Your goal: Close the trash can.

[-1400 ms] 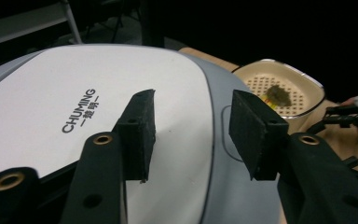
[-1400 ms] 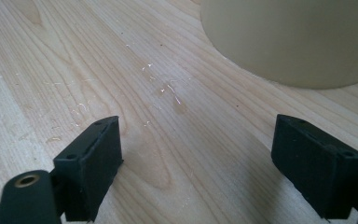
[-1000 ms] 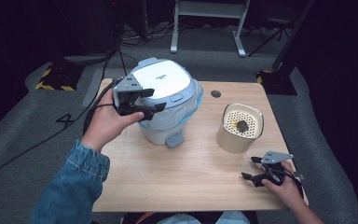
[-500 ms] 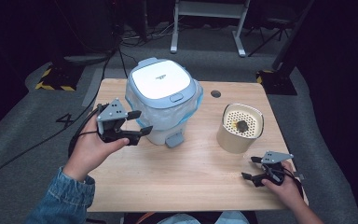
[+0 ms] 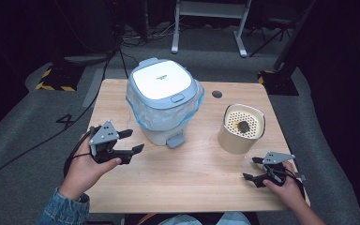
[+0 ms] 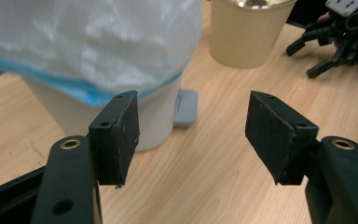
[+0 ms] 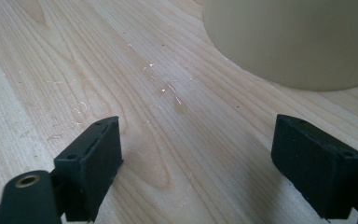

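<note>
Pulled back from the bin to the table edge: left gripper released, bin just ahead of its fingers. Right gripper released too, cup ahead. Looks finished.

bins: 1 | beige cups: 1 | claws: 2 | tables: 1

Dark object inside beige container: too small to identify. Lid lettering on bin: illegible. In left tool view, bin top and container rim were cropped.
</note>
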Demonstrator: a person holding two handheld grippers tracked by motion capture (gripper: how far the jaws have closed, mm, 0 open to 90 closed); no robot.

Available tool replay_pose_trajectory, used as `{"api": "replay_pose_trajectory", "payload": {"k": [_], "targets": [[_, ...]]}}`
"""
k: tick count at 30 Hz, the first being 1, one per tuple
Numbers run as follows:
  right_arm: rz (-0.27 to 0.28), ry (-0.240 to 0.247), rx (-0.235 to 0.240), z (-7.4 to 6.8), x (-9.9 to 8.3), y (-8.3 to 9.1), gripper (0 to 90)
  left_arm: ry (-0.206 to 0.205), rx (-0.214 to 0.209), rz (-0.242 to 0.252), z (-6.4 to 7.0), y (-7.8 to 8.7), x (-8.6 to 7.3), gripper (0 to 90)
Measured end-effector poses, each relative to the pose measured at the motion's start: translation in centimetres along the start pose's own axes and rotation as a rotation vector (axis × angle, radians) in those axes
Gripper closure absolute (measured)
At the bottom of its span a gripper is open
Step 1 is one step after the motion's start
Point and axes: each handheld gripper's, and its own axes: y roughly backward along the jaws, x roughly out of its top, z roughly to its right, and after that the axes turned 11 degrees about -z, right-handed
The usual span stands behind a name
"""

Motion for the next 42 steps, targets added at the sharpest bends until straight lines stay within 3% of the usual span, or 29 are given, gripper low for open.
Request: {"api": "replay_pose_trajectory", "payload": {"k": [4,12,16,23,30,35,38,40,42], "targets": [[0.0,0.001,0.0,0.0,0.0,0.0,16.2,0.011,0.003,-0.004,-0.4,-0.3,-1.6,34.5],[-0.001,0.001,0.0,0.1,0.1,0.0,16.2,0.079,0.007,-0.013,-1.0,-1.8,-5.1,34.1],[-0.001,0.001,0.0,0.0,0.1,0.0,16.2,0.066,0.031,-0.063,-1.4,-3.0,-6.5,32.3],[-0.001,0.003,-0.001,0.0,0.1,0.0,16.2,0.116,0.009,-0.133,-1.7,-5.2,-8.8,29.6],[-0.001,0.003,-0.001,0.0,0.1,0.0,16.1,0.123,0.017,-0.211,-1.8,-6.8,-10.5,27.7],[-0.001,0.003,-0.001,0.0,0.1,0.0,16.1,0.113,0.012,-0.321,-1.6,-7.7,-11.5,22.8],[-0.001,0.003,-0.001,0.0,0.1,0.0,16.2,0.102,0.035,-0.282,-1.6,-7.9,-11.9,20.8],[-0.001,0.003,-0.001,0.0,0.1,0.0,16.2,0.082,0.06,-0.281,-1.6,-8.1,-12.1,15.1],[-0.001,0.003,-0.001,0.0,0.1,0.0,16.2,0.091,0.07,-0.284,-1.5,-8.2,-12.1,12.9]]}}
